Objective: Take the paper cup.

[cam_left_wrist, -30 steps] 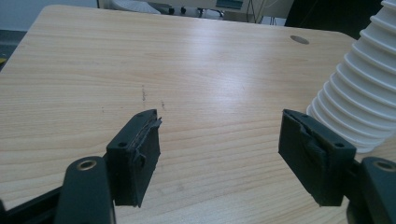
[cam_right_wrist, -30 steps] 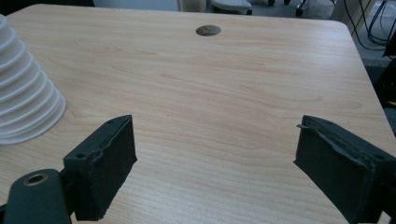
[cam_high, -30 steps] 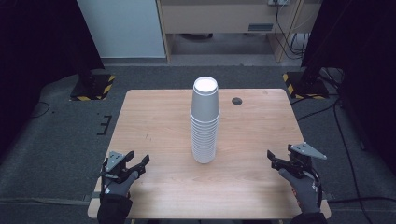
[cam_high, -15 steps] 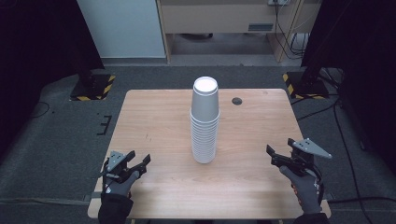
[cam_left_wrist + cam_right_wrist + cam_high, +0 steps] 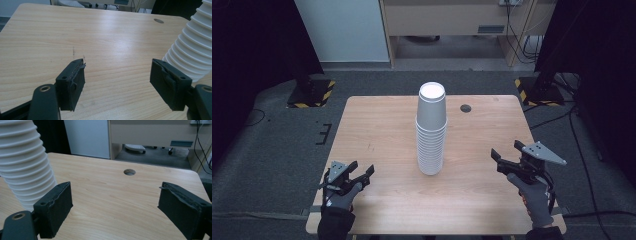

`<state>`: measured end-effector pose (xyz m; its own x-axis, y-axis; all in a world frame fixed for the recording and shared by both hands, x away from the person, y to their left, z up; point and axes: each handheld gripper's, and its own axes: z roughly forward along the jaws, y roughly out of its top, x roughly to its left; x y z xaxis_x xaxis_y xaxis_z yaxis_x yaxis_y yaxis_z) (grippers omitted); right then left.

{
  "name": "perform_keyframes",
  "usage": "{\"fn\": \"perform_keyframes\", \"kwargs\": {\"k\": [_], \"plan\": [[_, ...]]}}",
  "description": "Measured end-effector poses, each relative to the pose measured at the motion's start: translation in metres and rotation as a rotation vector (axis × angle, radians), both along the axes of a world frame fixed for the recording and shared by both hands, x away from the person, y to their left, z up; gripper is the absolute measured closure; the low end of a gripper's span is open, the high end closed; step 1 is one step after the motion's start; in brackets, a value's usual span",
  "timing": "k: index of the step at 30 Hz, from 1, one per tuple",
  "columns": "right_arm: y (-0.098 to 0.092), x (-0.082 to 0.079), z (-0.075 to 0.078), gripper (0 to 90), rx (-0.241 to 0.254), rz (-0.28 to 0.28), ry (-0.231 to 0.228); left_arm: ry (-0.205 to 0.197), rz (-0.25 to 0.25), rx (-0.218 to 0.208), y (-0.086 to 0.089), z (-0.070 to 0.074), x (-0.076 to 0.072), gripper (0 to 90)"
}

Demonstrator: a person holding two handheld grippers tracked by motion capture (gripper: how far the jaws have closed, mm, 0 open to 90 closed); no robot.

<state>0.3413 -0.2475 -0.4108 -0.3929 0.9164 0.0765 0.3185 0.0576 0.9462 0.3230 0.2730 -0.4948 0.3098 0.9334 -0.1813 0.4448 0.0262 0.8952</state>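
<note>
High view shows the tall cup stack (image 5: 431, 131) mid-surface (image 5: 377, 125) between the left tool (image 5: 362, 176) and right tool (image 5: 500, 161), both gaping and empty; a sideways nudge could topple it.

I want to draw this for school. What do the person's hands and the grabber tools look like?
Each hand wears a grey glove with a dark sleeve behind it. The left gripper and right gripper are black, each with two blocky fingers faced with rough, worn black padding, plus a round hole near each base. The right gripper carries a grey three-cornered plate on top.
</note>
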Motion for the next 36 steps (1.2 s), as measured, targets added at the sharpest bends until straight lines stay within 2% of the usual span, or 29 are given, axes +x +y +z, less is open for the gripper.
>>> {"fn": "perform_keyframes", "kwargs": {"k": [10, 21, 36], "plan": [[0.014, 0.003, 0.023, 12.2, 0.026, 0.033, -0.045, -0.001, -0.009, 0.016, -0.002, 0.000, 0.000, 26.8], [0.039, 0.005, 0.056, 12.1, 0.050, 0.091, -0.109, 0.003, -0.019, 0.033, -0.004, -0.001, 0.000, 26.8], [0.069, 0.014, 0.084, 11.5, 0.054, 0.134, -0.149, 0.007, -0.020, 0.036, -0.004, -0.002, 0.000, 26.7]]}}
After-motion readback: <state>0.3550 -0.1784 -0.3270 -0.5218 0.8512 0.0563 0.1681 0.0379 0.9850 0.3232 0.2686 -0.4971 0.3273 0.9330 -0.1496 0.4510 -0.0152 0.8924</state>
